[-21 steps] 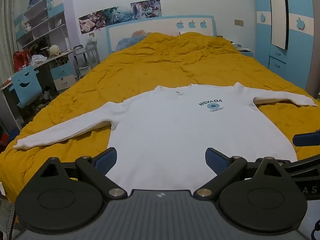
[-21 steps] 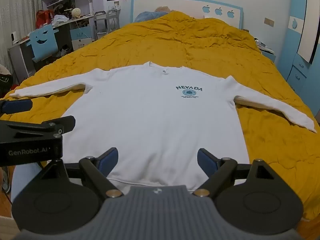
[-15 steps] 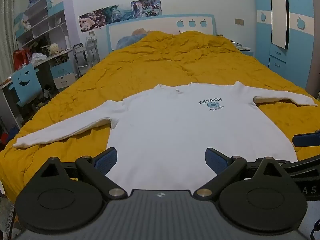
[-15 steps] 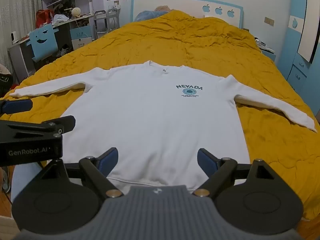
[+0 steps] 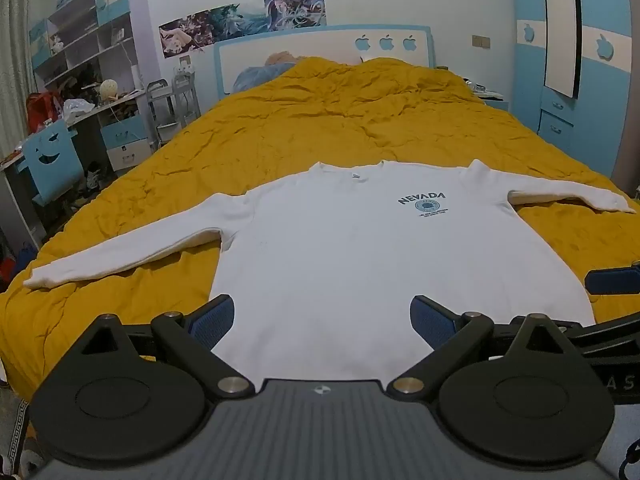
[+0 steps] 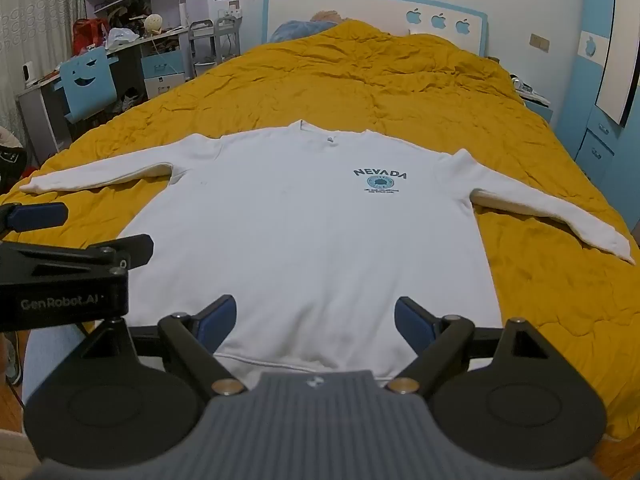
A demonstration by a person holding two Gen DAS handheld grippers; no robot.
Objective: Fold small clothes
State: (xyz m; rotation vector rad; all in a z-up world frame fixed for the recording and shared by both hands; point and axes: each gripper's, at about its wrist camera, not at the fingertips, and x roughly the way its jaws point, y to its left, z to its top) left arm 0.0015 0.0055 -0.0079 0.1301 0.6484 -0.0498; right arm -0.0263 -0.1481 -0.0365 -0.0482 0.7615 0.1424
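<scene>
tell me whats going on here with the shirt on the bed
A person holds a pair of tongs in each hand over the near edge of a bed with a yellow bedspread. A white long-sleeved sweatshirt printed NEVADA lies flat on it, face up, both sleeves spread out to the sides. The left tongs and right tongs are both open and hover above the hem, holding nothing. No fold has been made yet.

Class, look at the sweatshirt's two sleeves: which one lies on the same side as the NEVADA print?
The right-hand sleeve in both views. The NEVADA print sits on the chest beside that shoulder; the other sleeve stretches away from the plain side.
</scene>
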